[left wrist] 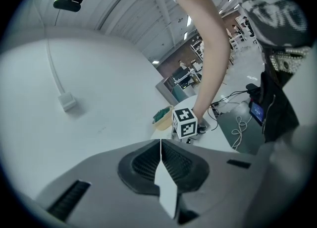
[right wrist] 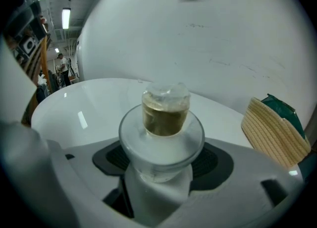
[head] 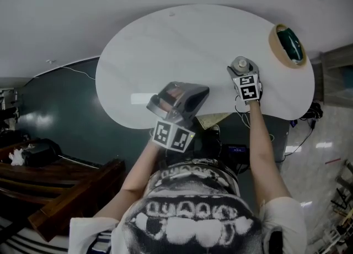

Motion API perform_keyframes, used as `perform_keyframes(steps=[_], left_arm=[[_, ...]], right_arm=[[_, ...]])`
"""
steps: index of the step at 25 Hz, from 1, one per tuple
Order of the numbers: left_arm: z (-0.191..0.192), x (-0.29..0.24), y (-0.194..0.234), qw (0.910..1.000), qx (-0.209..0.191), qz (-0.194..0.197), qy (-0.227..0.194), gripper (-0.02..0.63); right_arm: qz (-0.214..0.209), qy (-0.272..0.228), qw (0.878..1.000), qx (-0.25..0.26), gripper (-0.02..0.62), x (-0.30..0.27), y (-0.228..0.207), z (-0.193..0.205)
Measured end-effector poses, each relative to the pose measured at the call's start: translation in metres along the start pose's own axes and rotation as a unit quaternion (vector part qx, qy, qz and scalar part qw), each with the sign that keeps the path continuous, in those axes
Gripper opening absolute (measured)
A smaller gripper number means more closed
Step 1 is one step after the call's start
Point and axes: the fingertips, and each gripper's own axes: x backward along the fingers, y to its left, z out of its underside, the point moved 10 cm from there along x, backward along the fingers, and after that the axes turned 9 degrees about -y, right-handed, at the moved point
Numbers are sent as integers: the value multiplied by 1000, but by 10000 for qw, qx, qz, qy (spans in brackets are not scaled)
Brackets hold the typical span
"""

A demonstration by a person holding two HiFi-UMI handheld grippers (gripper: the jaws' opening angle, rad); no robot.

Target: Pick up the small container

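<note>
The small container [right wrist: 166,110] is a clear little jar with amber contents and a wide clear flange. My right gripper [right wrist: 161,172] is shut on its lower part and holds it upright. In the head view the small container [head: 240,65] and right gripper [head: 243,75] are over the right part of the white oval table [head: 165,43]. I cannot tell whether the jar touches the tabletop. My left gripper [head: 183,94] hovers over the table's near edge, and in the left gripper view its dark pads [left wrist: 143,165] are pressed together with nothing held.
A woven basket [head: 287,46] with something green inside sits at the table's far right, close to the container; the basket [right wrist: 275,133] lies right of the jar. A white wall with a cable and adapter [left wrist: 67,102] stands behind. Cables lie on the floor [head: 237,151] under the table.
</note>
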Motion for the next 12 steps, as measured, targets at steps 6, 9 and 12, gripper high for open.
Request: perform_keyframes(steps=[6, 9, 12], left_arm=[[2, 4, 0, 10000, -45, 33, 26, 6], [0, 5, -2, 9999, -63, 79, 8, 5], [-1, 5, -4, 9999, -98, 141, -18, 6]], right_arm=[[57, -49, 10000, 23, 341, 5, 8, 2], [114, -62, 9999, -8, 341, 11, 11, 4], [185, -118, 9997, -65, 339, 18, 14, 3]])
